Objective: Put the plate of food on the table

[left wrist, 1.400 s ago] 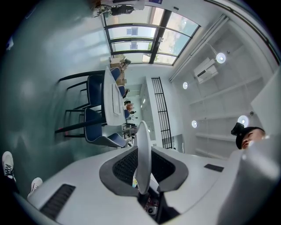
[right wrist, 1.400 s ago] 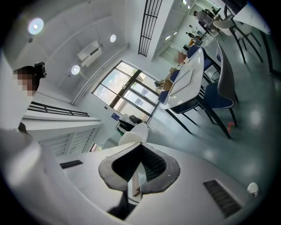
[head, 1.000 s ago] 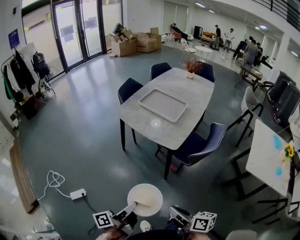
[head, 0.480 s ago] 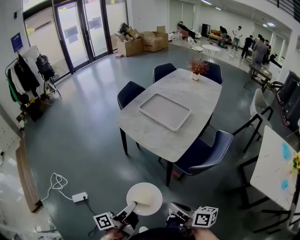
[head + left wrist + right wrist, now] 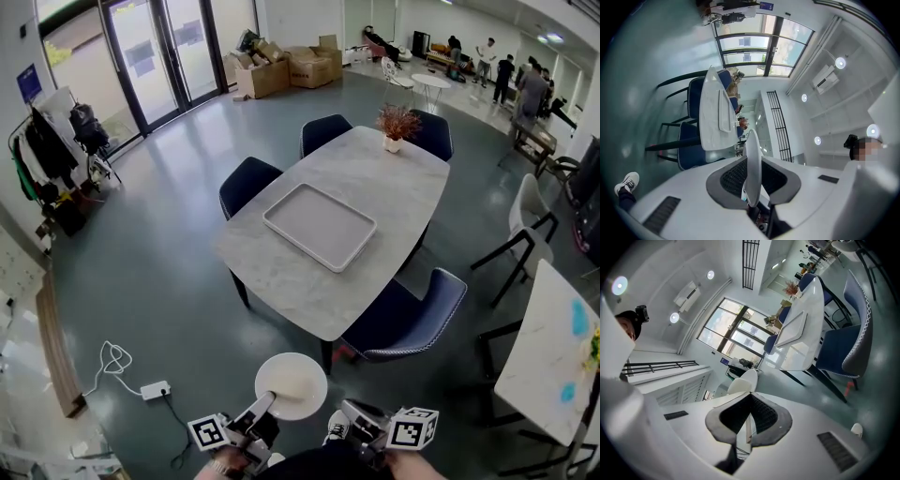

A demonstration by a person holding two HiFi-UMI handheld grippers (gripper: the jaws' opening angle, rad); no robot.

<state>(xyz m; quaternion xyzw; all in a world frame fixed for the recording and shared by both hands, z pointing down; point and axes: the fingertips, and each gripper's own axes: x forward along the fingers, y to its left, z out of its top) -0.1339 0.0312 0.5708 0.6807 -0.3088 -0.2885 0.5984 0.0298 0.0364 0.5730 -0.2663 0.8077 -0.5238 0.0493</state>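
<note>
Now your left hand-held gripper [image 5: 265,405] clamps the plate [image 5: 292,386] by its near rim over the floor [image 5: 169,281], the bench [image 5: 394,187] well apart, far and slightly right, while your right hand-held gripper [image 5: 349,413] is closed and empty.

- The scene is lit brightly by daylight through the glass doors [image 5: 155,61] and by round ceiling lamps [image 5: 840,62].
- Soft glare is seen on the floor [image 5: 178,141].
- Edges are bent strongly; corners are blackened in both gripper views.
</note>
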